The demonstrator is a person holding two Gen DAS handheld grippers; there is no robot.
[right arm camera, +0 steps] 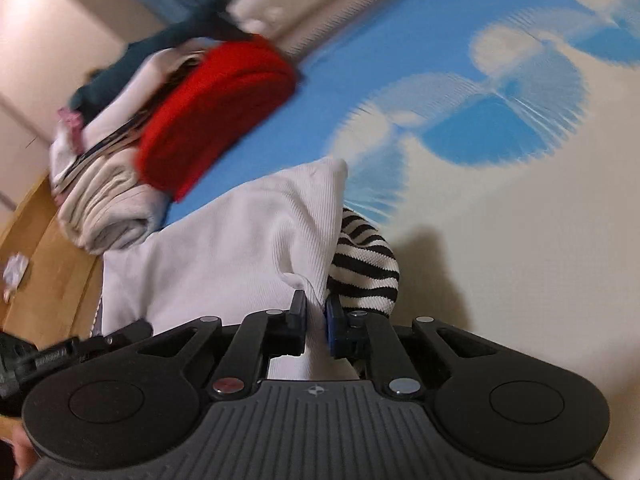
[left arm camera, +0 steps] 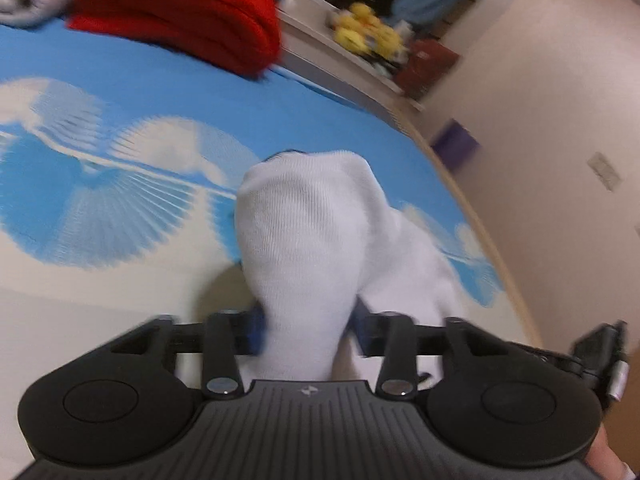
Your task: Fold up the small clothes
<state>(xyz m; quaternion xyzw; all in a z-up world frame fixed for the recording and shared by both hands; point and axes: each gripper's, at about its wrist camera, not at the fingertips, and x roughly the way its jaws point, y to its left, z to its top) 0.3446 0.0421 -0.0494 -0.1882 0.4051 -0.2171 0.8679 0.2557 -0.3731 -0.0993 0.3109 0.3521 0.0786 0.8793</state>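
Two grippers, one white sock between them, it seems. Left gripper (left arm camera: 306, 332) has its jaws closed partway on the white sock (left arm camera: 304, 240), which bulges up toward 12 o'clock and trails off toward 4 o'clock over the cloud-print tablecloth (left arm camera: 120, 200). Right gripper (right arm camera: 316, 320) is nearly closed, pinching a thin fold of white ribbed fabric (right arm camera: 240, 256); probably the same sock, cannot confirm. A black-and-white striped sock (right arm camera: 364, 264) lies just beside it at 1 o'clock, touching the white fabric and possibly caught under it. Folded red garment (right arm camera: 216, 120) sits at 10 o'clock atop a stack of folded pale clothes (right arm camera: 108, 216) near the table's edge. Both views are motion-blurred. Risks, as judged: the right pinch holds little cloth and could slip under tension; the striped sock could drag along with the fold; a wide swing toward 10 o'clock could topple the stack.
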